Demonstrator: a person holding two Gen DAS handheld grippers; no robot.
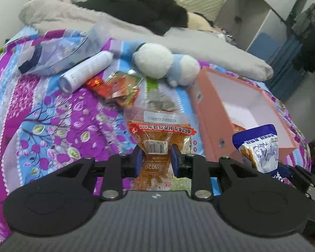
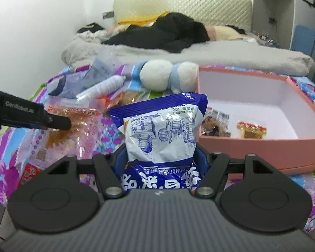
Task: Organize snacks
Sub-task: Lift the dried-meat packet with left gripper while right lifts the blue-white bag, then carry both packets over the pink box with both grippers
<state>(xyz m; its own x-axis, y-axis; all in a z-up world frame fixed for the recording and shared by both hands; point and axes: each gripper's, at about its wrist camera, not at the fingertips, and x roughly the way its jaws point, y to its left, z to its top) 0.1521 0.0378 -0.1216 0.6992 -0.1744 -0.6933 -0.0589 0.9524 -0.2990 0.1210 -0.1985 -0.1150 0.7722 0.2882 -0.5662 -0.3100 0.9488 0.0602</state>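
Observation:
My left gripper (image 1: 155, 157) is shut on a clear orange snack bag (image 1: 157, 134) lying on the patterned bedspread; it also shows in the right wrist view (image 2: 73, 124) under the left gripper's black finger (image 2: 56, 122). My right gripper (image 2: 160, 159) is shut on a blue and white snack bag (image 2: 161, 130), held upright just left of the pink box (image 2: 262, 147). That bag also shows in the left wrist view (image 1: 260, 147). The pink box (image 1: 208, 113) holds two small snack packs (image 2: 251, 129) (image 2: 216, 124). A red snack pack (image 1: 113, 88) lies beyond the orange bag.
A white tube (image 1: 86, 71), a plush toy (image 1: 166, 65) and a clear plastic bag (image 1: 58, 52) lie further back on the bedspread (image 1: 52, 115). A grey blanket (image 2: 220, 56) and dark clothes (image 2: 157, 33) lie behind them. Shelves (image 1: 262, 10) stand to the right.

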